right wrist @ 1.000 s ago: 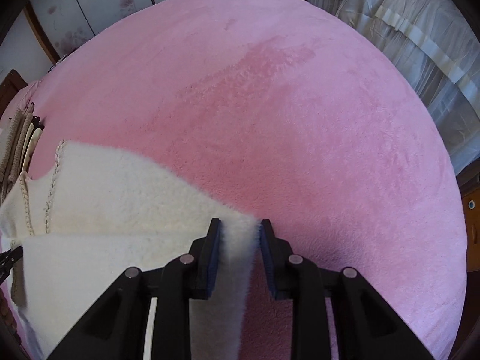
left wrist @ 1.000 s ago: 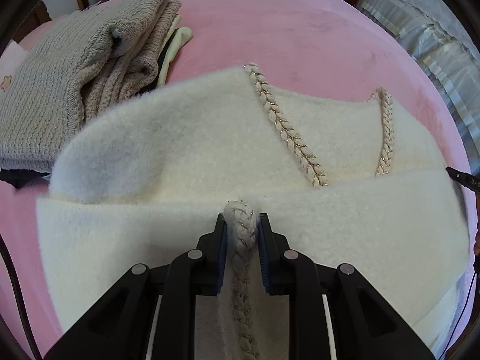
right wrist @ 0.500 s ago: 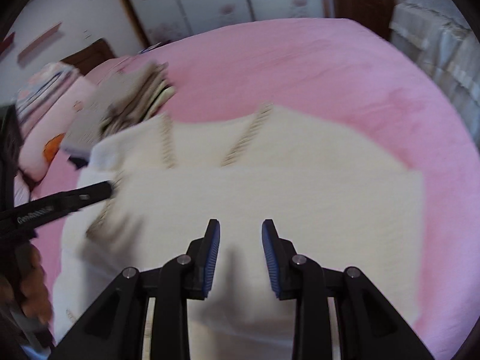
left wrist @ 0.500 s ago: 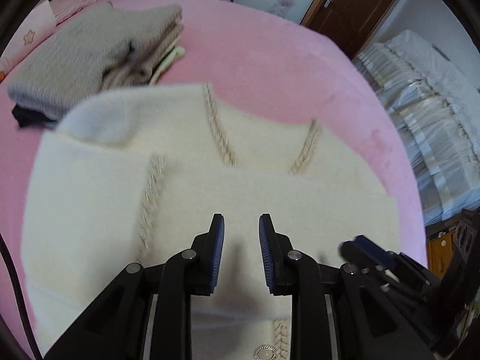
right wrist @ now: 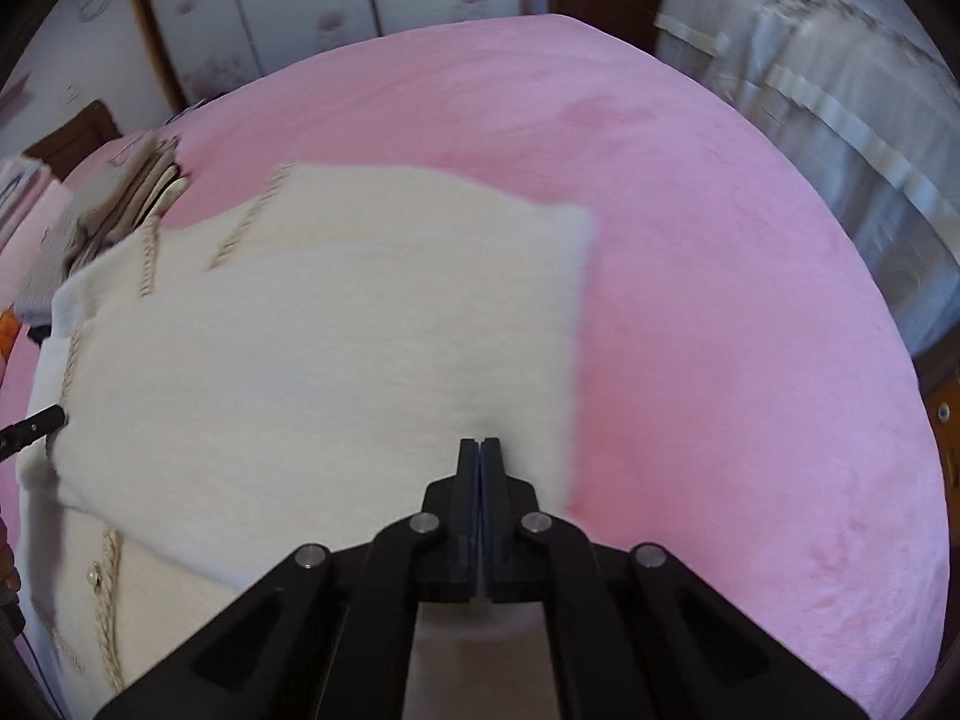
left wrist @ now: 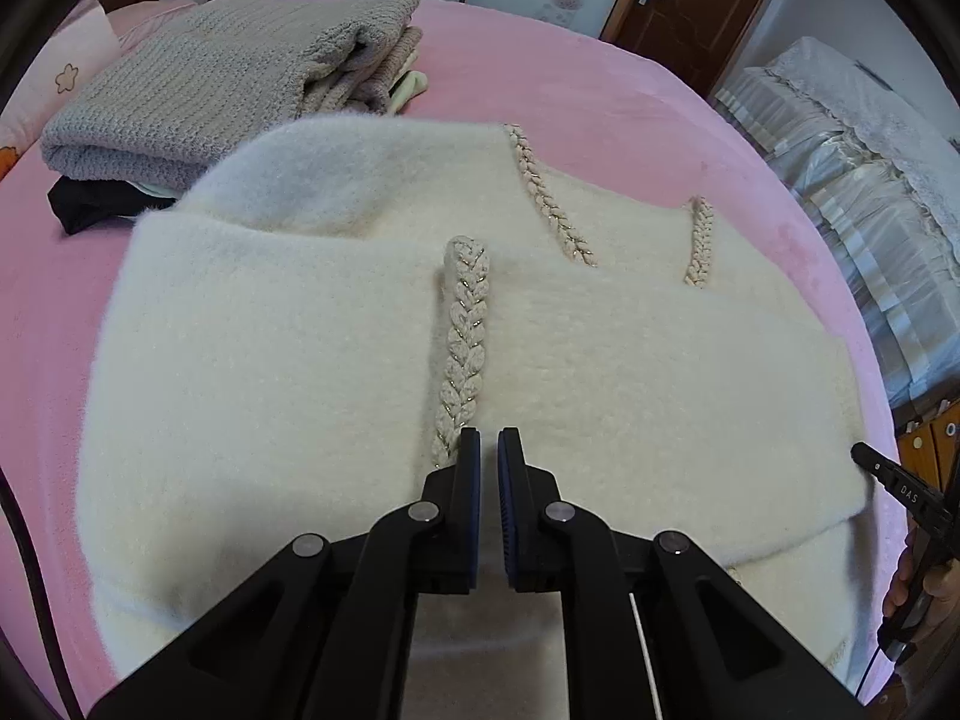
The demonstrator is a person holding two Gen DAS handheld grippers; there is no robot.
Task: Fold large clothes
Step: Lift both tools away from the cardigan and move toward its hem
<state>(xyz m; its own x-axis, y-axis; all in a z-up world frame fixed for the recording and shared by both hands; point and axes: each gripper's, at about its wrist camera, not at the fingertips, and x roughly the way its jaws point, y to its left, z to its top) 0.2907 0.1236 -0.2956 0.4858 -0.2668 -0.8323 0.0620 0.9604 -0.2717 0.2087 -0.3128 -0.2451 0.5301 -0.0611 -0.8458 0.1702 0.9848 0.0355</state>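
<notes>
A fluffy cream cardigan with braided trim lies folded on the pink bed. It also shows in the right wrist view. My left gripper hovers over its near middle, beside the lower end of the braid, jaws almost closed with a thin gap and nothing between them. My right gripper is shut over the cardigan's right part near its edge, with no fabric visibly between the pads. The right gripper's tip shows at the right of the left wrist view.
A stack of folded grey and beige knitwear with a dark garment under it sits at the bed's far left. A white covered bed stands to the right. A wooden door and wardrobe doors are behind.
Both grippers let go of the cardigan's folded-over edge, drew back and lifted. Their jaws, open half a second ago, have since closed. The cardigan lies flat, folded.
</notes>
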